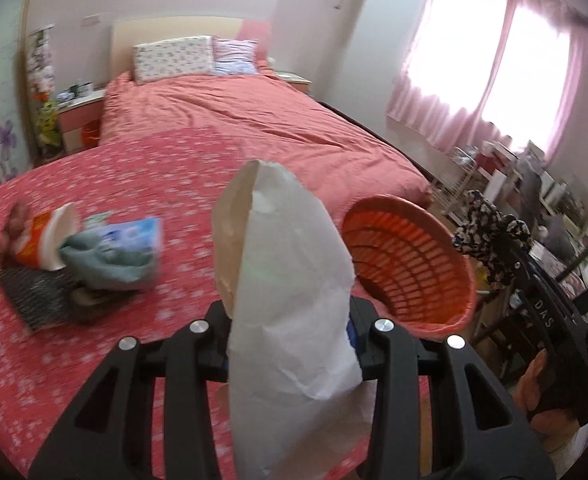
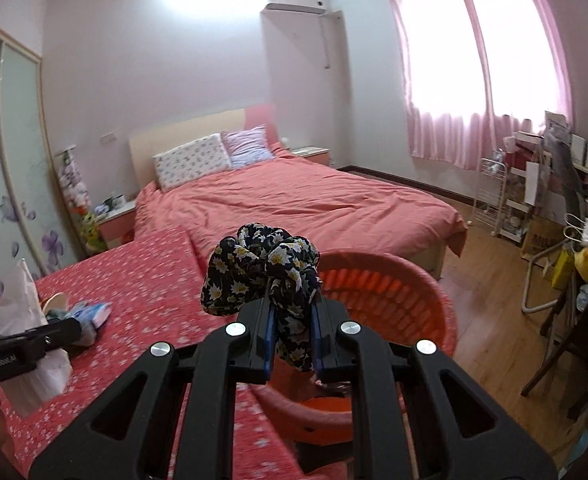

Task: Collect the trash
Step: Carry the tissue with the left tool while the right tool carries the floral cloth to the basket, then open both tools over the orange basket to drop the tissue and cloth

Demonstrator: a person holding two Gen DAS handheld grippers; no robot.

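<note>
My left gripper [image 1: 290, 320] is shut on a white and tan paper bag [image 1: 290, 248] that stands upright between its fingers. Just to its right an orange slatted basket [image 1: 410, 268] tilts with its mouth toward me. My right gripper [image 2: 293, 312] is shut on a bunched dark floral cloth [image 2: 262, 268], held just above and in front of the basket's rim [image 2: 426, 276]. On the red flowered surface [image 1: 142, 168] lies a blurred pile: an instant-noodle cup [image 1: 46, 236], a light blue packet [image 1: 134, 238], a teal cloth and a dark mesh piece. The left gripper [image 2: 50, 332] with its bag [image 2: 18, 300] shows at the left of the right wrist view.
A bed with a pink cover [image 2: 294, 200] and two pillows fills the back. To the right are a wooden floor [image 2: 494, 300], a dark chair [image 2: 566, 344], a white wire rack [image 2: 490, 196] and cluttered shelves under a pink-curtained window. A nightstand [image 1: 80, 114] stands at the left.
</note>
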